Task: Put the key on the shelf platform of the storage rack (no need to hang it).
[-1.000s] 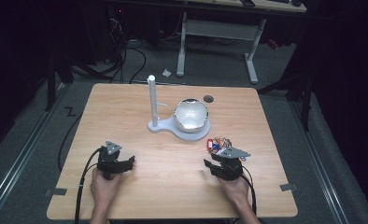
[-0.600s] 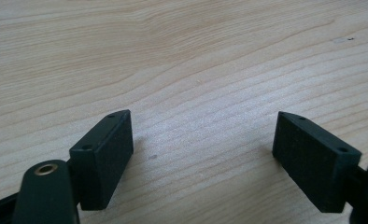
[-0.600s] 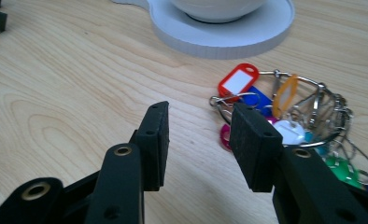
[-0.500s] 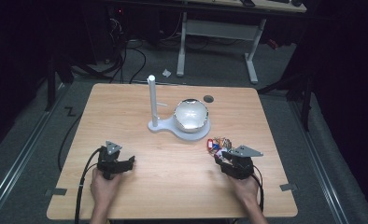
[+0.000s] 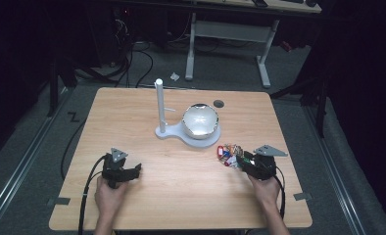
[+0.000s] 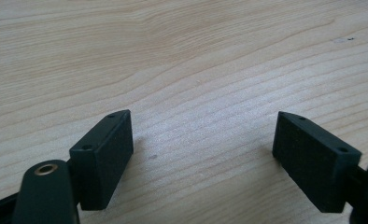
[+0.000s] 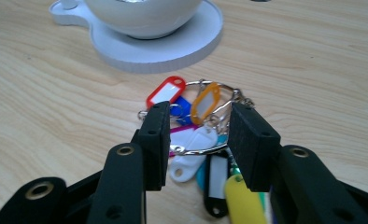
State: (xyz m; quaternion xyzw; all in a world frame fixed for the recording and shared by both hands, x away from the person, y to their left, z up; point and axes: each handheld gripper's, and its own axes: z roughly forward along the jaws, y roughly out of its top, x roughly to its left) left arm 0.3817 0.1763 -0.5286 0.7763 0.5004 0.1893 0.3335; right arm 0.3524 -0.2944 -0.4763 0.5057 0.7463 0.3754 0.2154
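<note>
We hold the right gripper (image 7: 198,135) low at the near right, its jaws just closing around the keys (image 7: 196,121), not yet pressing. Our left gripper (image 6: 201,154) rests near left on the table (image 5: 181,196), jaws apart. The bowl (image 5: 200,120) sits on its white stand (image 5: 169,132); its contents are unclear.

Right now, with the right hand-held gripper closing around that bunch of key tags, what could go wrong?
1. The right hand-held gripper has just been closing, with the bunch of key tags between its jaws but not yet pressed. The tags lie splayed, so the pads may pinch one tag or the thin ring and let it slip.
2. Loose tags could dangle and snag when lifted.
3. The white stand sits just beyond the bunch, so pushing forward might knock it.
</note>
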